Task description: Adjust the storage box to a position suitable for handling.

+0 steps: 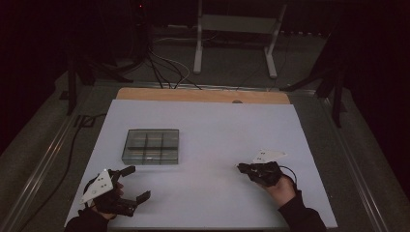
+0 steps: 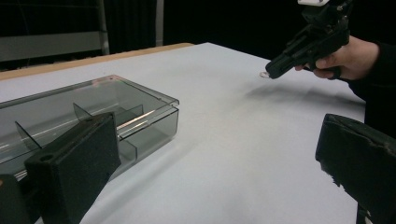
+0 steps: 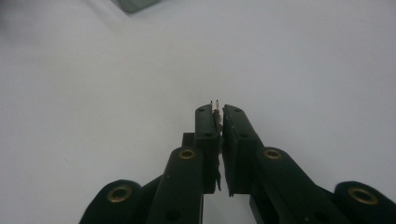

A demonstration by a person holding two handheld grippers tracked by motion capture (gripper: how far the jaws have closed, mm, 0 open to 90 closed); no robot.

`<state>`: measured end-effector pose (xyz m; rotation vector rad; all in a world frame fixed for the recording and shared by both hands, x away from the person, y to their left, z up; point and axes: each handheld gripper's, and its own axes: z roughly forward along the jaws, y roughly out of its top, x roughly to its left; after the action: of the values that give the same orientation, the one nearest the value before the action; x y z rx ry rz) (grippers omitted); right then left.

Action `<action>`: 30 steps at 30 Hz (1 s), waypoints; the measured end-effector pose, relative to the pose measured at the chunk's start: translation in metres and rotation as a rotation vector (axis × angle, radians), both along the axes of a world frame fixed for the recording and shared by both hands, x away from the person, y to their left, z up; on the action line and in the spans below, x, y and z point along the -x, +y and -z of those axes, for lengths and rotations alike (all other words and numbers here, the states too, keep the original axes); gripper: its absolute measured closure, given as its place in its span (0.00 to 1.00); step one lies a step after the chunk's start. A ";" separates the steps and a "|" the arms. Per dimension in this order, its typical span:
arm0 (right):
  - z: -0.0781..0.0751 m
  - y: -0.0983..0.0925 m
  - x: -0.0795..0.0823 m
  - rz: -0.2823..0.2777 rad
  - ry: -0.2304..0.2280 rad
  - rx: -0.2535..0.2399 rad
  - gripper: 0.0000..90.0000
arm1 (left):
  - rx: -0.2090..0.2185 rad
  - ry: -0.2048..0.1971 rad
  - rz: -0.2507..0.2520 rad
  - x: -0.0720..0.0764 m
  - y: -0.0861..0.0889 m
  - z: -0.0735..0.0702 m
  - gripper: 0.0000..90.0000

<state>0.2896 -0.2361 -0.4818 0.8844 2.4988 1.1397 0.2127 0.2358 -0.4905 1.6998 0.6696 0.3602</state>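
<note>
The jaws of our right gripper are pressed nearly together, and between their tips sits a small metal piece, thin and pale, with two short prongs poking past the pads. We cannot tell what kind of part it is; it is too small. In the left gripper view the same piece shows as a small light loop at the nose of the right gripper, hanging above the white sheet and not touching it, with a soft shadow on the sheet underneath. From the high view we see the right gripper on the right half of the sheet, its nose turned toward the left, with our right hand wrapped around its body and the grey three-cornered plate above it.

The jaws of our left gripper stand wide apart with nothing between them. It sits near the front left corner of the sheet, held in our left hand, and points toward the middle of the table. In its own view, one black jaw rises at the lower left and the other at the lower right, with bare sheet between them.

A clear plastic box with inner dividers lies on the left half of the sheet, just beyond the left gripper and well apart from the right one. Its smoky lid is down. A strip of wooden tabletop shows beyond the sheet's far edge.
</note>
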 end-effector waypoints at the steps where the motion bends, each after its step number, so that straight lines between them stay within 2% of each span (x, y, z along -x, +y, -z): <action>1: 0.000 -0.004 0.001 0.010 0.001 0.001 0.95 | 0.000 -0.001 0.000 0.000 0.000 0.000 0.01; 4: 0.001 -0.008 0.001 0.020 0.000 0.003 0.95 | -0.002 -0.001 0.000 0.000 0.000 0.000 0.01; 5: 0.002 -0.018 0.003 0.044 0.001 0.009 0.95 | -0.001 0.000 0.000 0.000 0.000 0.000 0.01; 19: 0.012 -0.060 0.016 0.147 0.027 0.022 0.95 | -0.006 0.002 0.002 0.000 -0.001 0.000 0.01; 30: 0.026 -0.066 0.015 0.166 0.062 0.037 0.94 | -0.014 0.003 0.001 0.000 -0.001 0.000 0.01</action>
<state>0.2743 -0.3021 -0.5075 1.1097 2.4326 1.0240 0.2127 0.2348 -0.4910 1.7143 0.6697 0.3620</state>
